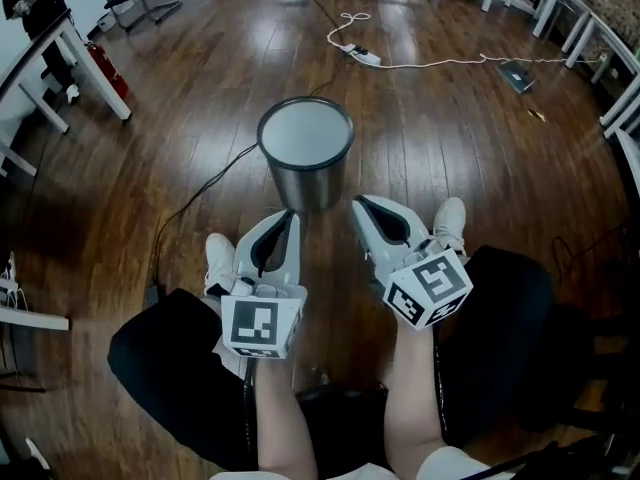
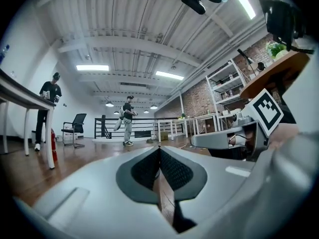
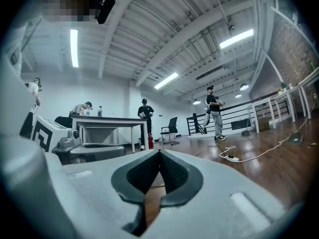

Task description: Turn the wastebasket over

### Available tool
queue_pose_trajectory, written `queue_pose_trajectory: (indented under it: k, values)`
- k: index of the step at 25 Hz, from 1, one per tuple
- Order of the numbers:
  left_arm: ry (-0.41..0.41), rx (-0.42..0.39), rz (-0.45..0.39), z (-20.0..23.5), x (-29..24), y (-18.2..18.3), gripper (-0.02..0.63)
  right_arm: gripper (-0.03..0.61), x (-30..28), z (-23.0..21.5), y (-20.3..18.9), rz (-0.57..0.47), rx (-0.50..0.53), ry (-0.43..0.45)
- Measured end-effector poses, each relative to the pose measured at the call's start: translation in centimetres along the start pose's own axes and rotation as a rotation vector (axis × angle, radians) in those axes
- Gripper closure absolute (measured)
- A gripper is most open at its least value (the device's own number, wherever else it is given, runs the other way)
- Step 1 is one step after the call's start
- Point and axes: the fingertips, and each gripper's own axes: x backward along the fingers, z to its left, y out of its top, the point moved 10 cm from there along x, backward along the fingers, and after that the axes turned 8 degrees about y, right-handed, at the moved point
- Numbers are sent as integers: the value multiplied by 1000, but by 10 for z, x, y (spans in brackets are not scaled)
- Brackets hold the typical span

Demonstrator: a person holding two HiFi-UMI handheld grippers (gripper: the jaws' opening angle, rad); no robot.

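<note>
The wastebasket [image 1: 305, 153], a dark metal cylinder with a pale grey top face inside a dark rim, stands on the wooden floor ahead of me in the head view. My left gripper [image 1: 291, 213] is held just short of its near side, to the left, jaws shut with nothing between them. Beside it on the right, my right gripper [image 1: 358, 203] is also shut and empty. Neither touches the basket. In the left gripper view the left gripper [image 2: 160, 148] points level across the room; the right gripper [image 3: 159, 152] does the same in its own view. The basket is out of both gripper views.
A white power strip [image 1: 362, 56] with a looped cable lies beyond the basket. A black cable [image 1: 200, 193] runs leftward from it. White table legs [image 1: 95, 68] and a red fire extinguisher [image 1: 108, 70] stand at left, desks [image 1: 600, 48] at right. People [image 2: 128, 118] stand far off.
</note>
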Motion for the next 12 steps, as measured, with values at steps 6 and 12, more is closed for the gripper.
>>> queue_pose_trajectory:
  k: [6, 12]
  values:
    - [69, 149, 0, -10, 94, -8, 597, 586, 55, 107, -19, 93, 87, 114]
    - [26, 102, -5, -57, 146, 0, 597, 586, 128, 133, -9, 84, 97, -46]
